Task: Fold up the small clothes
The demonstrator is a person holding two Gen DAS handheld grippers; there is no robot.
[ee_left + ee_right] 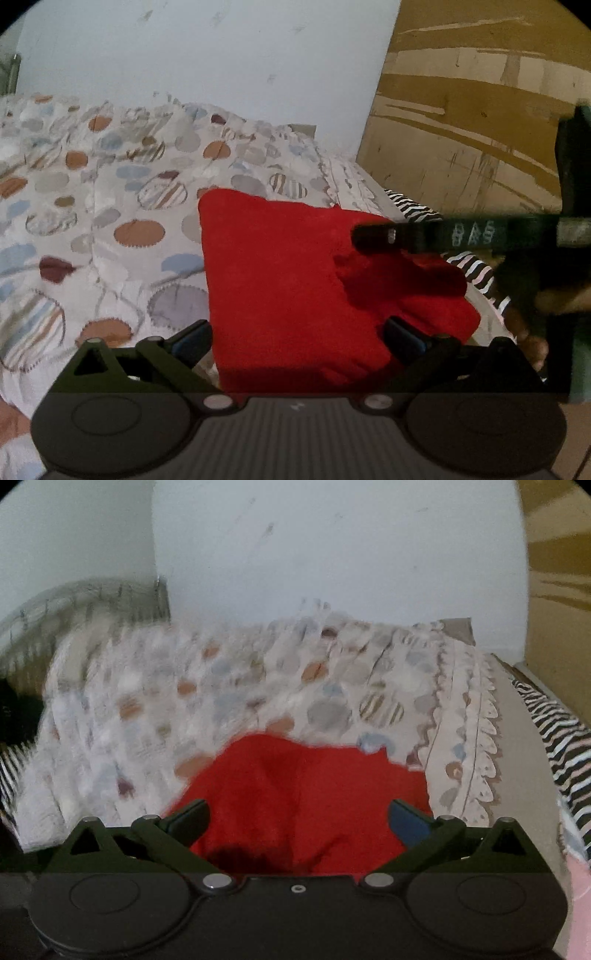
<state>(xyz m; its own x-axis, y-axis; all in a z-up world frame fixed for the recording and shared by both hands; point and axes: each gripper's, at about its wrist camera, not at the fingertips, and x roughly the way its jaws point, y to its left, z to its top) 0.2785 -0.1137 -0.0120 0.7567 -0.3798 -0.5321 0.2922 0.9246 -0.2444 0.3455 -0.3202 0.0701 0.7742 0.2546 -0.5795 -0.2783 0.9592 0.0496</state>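
A red cloth [295, 288] is lying folded on the bedspread [110, 206], near the bed's right edge, where a zebra-striped fabric [469, 266] is running along the side. The left gripper [297, 338] is hovering over the cloth's near edge with its jaws standing wide apart, gripping nothing. The right gripper [299, 818] is also standing fully spread, its fingers [188, 818] sitting either side of the cloth [303, 801] without pressing on it. In the left wrist view, the right gripper [373, 236] is reaching in from the right, one dark finger hanging above the cloth's far right part and casting a shadow on it. The right wrist view is blurred on its left. A brown board [480, 110] is leaning beyond the bed's right edge against a pale wall [207, 55].
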